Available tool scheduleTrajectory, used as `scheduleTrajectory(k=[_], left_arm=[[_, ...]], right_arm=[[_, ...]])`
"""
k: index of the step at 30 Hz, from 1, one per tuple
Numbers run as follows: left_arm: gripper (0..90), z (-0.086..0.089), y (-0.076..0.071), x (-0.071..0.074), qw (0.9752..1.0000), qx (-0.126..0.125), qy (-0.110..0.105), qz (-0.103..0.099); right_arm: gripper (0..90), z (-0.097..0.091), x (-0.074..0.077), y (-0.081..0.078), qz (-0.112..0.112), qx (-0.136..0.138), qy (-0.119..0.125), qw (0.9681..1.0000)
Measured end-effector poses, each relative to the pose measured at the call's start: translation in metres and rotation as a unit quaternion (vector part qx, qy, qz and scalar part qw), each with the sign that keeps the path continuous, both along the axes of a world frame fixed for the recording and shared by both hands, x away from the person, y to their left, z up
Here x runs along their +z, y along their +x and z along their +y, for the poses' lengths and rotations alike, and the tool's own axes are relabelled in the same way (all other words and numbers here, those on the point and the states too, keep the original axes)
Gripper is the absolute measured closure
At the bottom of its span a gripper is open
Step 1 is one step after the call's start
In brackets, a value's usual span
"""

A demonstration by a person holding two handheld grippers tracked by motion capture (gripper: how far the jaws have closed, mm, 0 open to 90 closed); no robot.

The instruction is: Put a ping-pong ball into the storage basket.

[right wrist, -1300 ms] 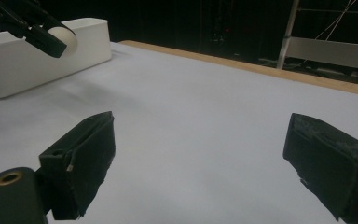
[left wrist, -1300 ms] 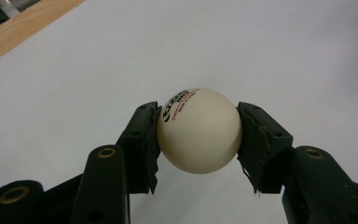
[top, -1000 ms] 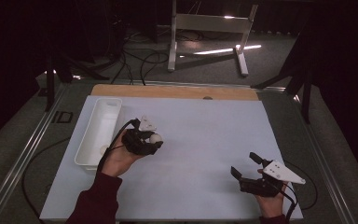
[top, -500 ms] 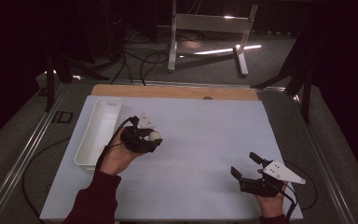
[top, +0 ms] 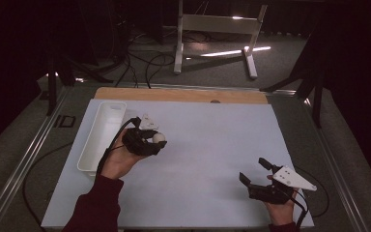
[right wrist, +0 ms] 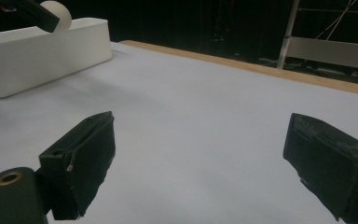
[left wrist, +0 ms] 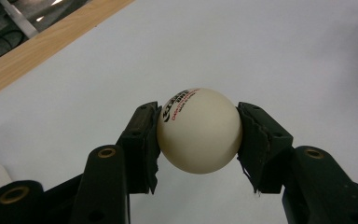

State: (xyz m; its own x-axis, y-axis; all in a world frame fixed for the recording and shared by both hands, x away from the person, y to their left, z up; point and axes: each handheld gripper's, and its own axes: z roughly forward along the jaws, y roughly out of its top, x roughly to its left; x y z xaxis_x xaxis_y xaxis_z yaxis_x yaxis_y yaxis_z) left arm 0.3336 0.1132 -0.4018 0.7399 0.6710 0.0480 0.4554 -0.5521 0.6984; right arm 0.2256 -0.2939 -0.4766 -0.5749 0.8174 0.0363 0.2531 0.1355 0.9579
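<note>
A white ping-pong ball (left wrist: 199, 131) with printed lettering sits clamped between the two black jaws of my left gripper (left wrist: 198, 135). From the high view, that left gripper (top: 157, 140) hovers above the white mat just right of the long white tray (top: 101, 135), and the ball (top: 159, 137) shows at its tip. My right gripper (top: 255, 172) rests low at the front right of the mat, jaws wide apart with nothing between them. In the right gripper view the right gripper (right wrist: 200, 158) faces bare mat, with the ball (right wrist: 60, 16) and tray (right wrist: 42, 51) far off at upper left.
A wooden strip (top: 183, 95) borders the mat's far edge. Grey table frame rails (top: 24, 159) run along the left side. A white metal stand (top: 217, 29) and cables lie on the floor beyond the table.
The left hand with the ball has drifted slightly up and toward the tray. The right gripper has stayed put.
</note>
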Motion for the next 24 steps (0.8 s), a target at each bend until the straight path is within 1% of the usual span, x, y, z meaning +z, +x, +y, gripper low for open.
scheduleTrajectory(k=[16,24], left_arm=[[51.8,0.007,-0.001,0.008,1.0,0.006,0.0,-0.008],[51.8,0.011,0.0,0.01,0.9999,0.01,0.0,-0.008]], right_arm=[[8.9,0.0,0.0,0.0,0.0,0.0,0.0,1.0],[8.9,0.0,0.0,0.0,0.0,0.0,0.0,1.0]])
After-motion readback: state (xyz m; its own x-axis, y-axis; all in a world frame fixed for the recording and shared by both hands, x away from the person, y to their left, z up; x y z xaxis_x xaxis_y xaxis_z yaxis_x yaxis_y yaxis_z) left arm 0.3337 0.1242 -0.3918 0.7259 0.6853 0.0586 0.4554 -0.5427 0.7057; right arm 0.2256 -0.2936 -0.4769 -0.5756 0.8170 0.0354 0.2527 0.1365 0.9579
